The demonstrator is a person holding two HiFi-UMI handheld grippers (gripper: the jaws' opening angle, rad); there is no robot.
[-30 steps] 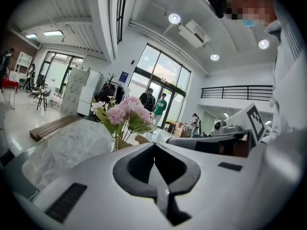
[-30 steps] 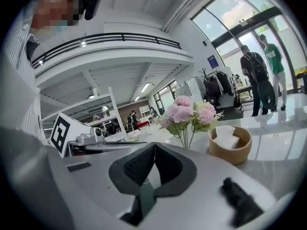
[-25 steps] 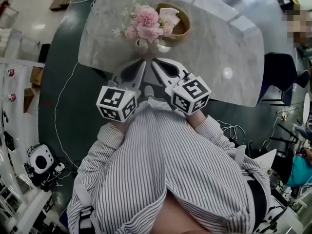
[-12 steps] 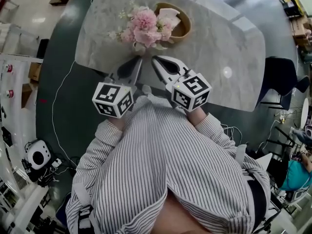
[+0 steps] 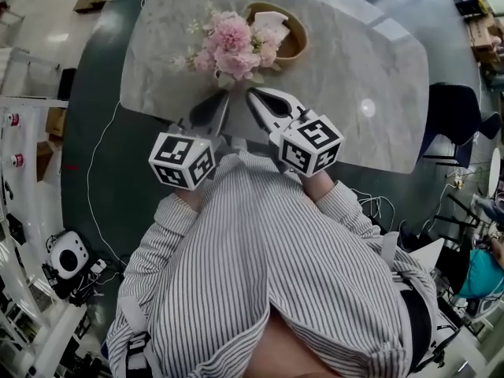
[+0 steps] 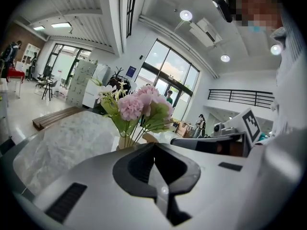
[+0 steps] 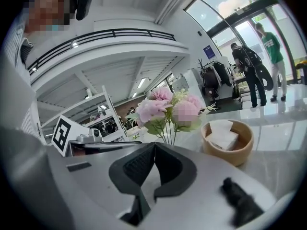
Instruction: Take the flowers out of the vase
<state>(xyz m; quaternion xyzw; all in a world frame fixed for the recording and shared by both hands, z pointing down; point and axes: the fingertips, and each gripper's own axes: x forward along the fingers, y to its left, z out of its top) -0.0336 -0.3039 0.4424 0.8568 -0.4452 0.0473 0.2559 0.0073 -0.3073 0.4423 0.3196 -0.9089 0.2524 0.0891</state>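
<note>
Jaws pressed together with nothing between them, our left gripper (image 5: 225, 96) lies at centre left of the head view, and its tip points up the frame toward the flowers (image 5: 234, 41). In the left gripper view the same closed tips (image 6: 154, 145) sit low in the middle. Just above them we see the pink flowers (image 6: 143, 103), their green stems standing in a pale vase (image 6: 124, 142) on the marble table (image 5: 354, 77). To the right, our right gripper (image 5: 253, 94) is also closed and empty, near the flowers but not touching them. At the upper right of the bouquet a wooden bowl (image 5: 298, 39) holds white folded paper (image 5: 270, 20); it stands just beside the flowers.
</note>
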